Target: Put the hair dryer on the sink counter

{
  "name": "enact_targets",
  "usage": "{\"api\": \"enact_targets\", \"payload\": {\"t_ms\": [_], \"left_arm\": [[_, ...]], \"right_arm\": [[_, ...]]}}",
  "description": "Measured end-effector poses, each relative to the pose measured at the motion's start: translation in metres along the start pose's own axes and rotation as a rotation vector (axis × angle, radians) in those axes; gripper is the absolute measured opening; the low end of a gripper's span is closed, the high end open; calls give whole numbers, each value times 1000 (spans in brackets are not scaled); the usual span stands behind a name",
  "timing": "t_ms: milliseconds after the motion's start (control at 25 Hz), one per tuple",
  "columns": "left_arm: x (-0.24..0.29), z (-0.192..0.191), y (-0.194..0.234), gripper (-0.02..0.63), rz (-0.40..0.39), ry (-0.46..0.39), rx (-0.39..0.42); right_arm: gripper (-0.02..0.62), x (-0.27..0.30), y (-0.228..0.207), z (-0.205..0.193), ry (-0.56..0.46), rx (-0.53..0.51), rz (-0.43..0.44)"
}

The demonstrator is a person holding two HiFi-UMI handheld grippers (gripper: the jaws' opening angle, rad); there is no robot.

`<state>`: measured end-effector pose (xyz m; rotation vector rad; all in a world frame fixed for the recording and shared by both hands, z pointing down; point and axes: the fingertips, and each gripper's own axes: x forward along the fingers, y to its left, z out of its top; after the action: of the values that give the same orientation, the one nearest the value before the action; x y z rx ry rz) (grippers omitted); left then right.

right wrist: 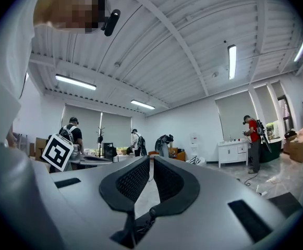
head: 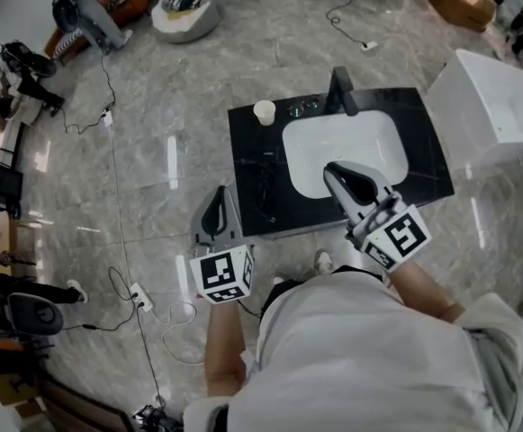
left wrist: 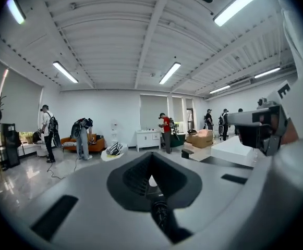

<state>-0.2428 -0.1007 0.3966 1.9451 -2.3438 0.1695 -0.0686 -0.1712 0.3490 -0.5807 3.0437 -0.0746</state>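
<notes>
The placing step looks all but finished. A dark shape with a looped cord [head: 266, 185] lies on the black surface [head: 428, 165] just left of the white basin [head: 347, 147]. I take it for the hair dryer, though black on black makes its outline hard to read.

The left gripper [head: 220, 196] hangs at the lower-left edge of the surface, just off its front rim. Its jaws are pressed together with nothing between them. The right gripper [head: 331, 171] is held over the basin's lower edge, pointing toward the top of the frame. Its pads are also drawn together, showing at most a thin slit, and they carry nothing.

If that shape is the dryer, what remains is probably only to draw both grippers clear of the surface. It would be worth checking that the dryer sits steady and that its cord is not trailing over the front rim.

A paper cup [head: 264, 111] stands at the surface's upper-left corner and a dark faucet [head: 340, 90] rises behind the basin. Both are well apart from the grippers and from the dark shape. A white cabinet [head: 495, 106] sits at the right. Cables and a power strip [head: 138, 295] lie on the marble floor at lower left, near the person's feet, and could trip a backward step. Other people work far across the room.
</notes>
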Motion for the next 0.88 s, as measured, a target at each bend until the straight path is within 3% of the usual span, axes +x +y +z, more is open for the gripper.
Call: {"api": "enact_targets", "payload": {"t_ms": [400, 680, 880], "left_arm": [[-19, 12, -7, 2, -16, -67, 25], [-38, 27, -4, 2, -41, -137, -81], [-52, 37, 1, 2, -21, -168, -57]], "right_arm": [[48, -4, 4, -3, 4, 10, -5], [48, 0, 12, -2, 6, 11, 10], [48, 5, 22, -2, 8, 15, 25]]}}
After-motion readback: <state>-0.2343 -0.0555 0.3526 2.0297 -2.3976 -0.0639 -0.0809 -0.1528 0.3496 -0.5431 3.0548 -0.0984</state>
